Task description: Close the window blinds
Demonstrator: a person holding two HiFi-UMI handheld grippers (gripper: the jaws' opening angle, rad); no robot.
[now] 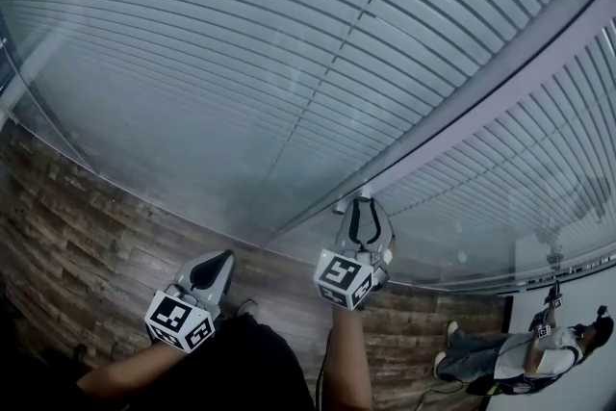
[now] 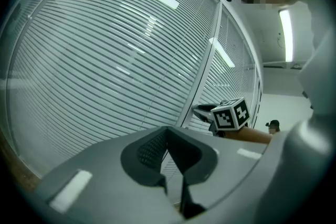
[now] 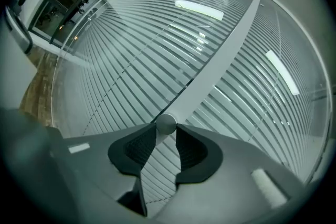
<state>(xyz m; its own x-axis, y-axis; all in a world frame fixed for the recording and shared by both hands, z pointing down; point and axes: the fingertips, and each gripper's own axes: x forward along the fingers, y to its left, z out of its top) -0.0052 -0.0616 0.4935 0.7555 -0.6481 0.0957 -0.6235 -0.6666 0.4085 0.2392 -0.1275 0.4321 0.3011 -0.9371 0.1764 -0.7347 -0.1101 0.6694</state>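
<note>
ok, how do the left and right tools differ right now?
Jaws: left tool has them together on nothing, right tool has them closed on the round knob. Position: left tool sits back from the blinds, right tool is up at the frame post. Both point at the blinds.

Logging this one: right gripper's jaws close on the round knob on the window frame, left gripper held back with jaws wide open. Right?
Not quite. The left gripper has its jaws together and empty, as the left gripper view shows. The rest holds: the right gripper grips the knob on the window frame.
</note>
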